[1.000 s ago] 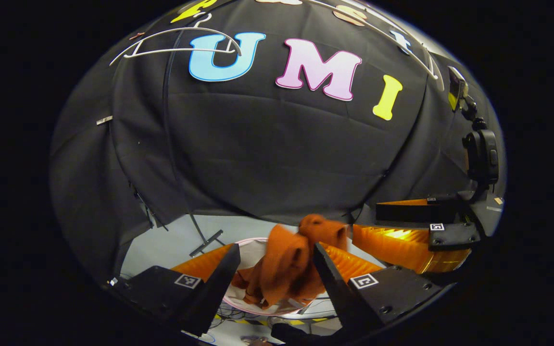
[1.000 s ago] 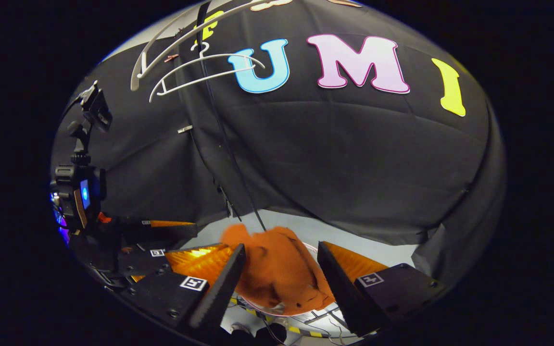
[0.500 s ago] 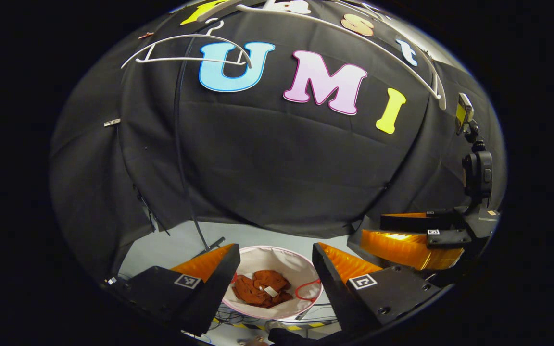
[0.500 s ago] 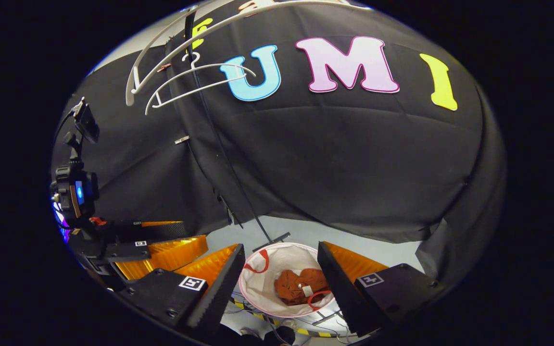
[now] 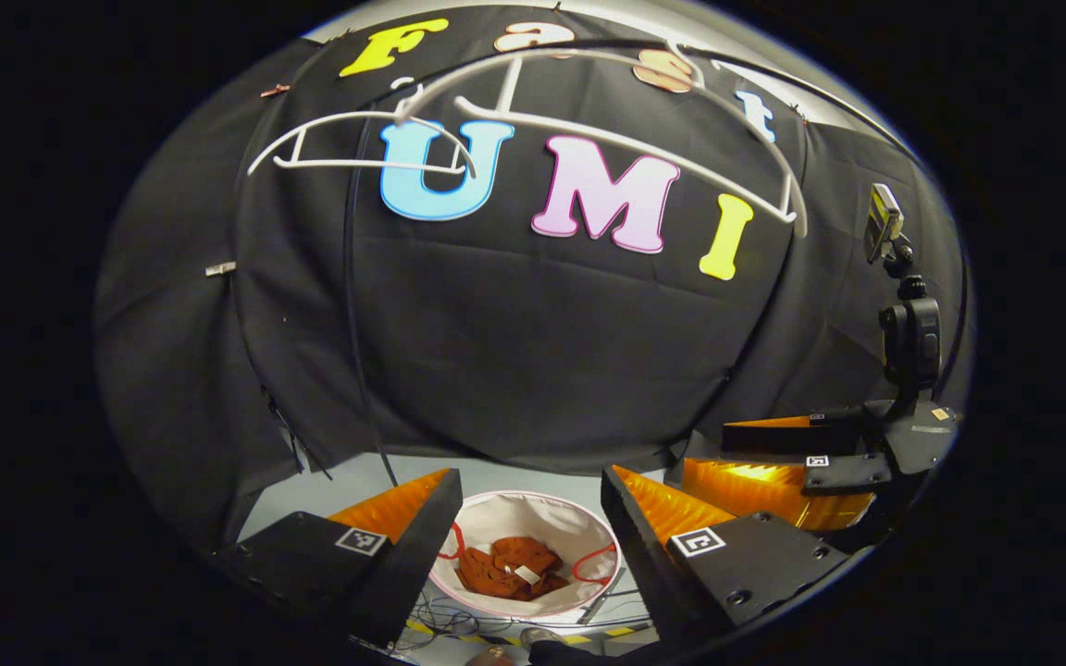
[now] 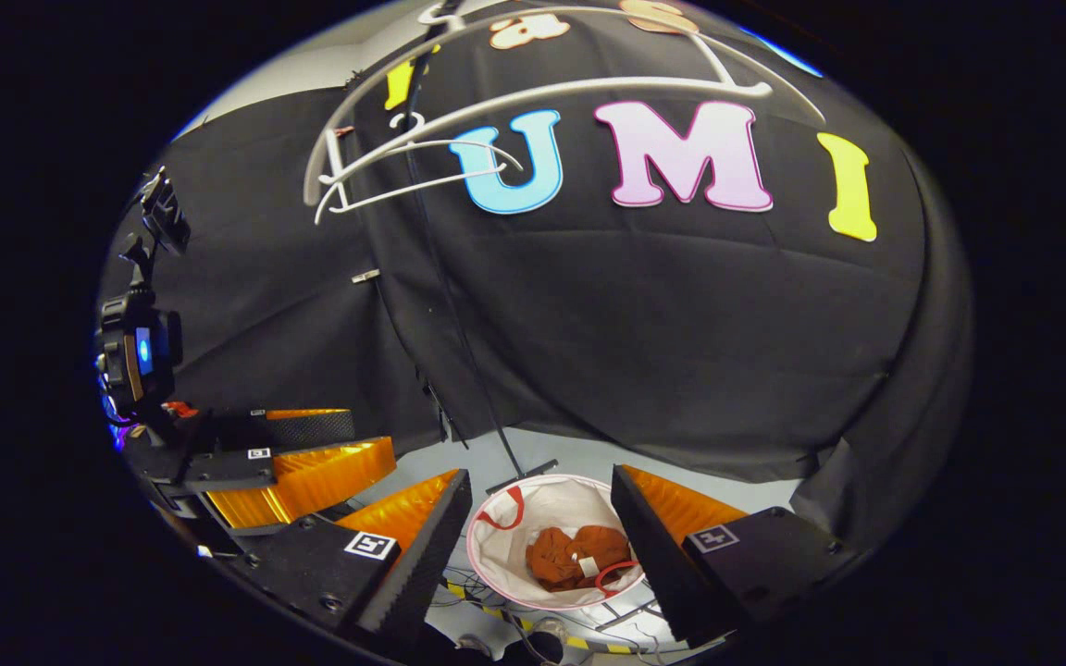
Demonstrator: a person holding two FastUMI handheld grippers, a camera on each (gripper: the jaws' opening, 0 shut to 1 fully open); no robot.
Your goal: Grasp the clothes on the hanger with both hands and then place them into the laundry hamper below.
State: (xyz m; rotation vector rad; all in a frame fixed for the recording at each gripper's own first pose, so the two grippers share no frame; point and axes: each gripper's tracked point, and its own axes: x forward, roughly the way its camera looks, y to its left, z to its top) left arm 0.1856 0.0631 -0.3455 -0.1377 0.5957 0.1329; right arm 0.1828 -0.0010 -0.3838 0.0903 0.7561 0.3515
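Since 1 second ago the orange clothes (image 5: 507, 566) have dropped into the hamper (image 5: 533, 507); both grippers (image 5: 528, 518) (image 6: 540, 518) hang open above it, risking snagging its rim.

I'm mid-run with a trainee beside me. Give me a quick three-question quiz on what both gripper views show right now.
1. True or false: the orange garment lies inside the white laundry hamper.
2. The fingers of the left tool are: A) shut on the garment, B) open with nothing between them, C) shut on a hanger.
3. Fill in: the white hangers overhead carry ____ clothing.

Key
1. True. In the right gripper view too, the garment is crumpled at the hamper's bottom.
2. B. The right tool is open as well.
3. No; both hangers are bare.
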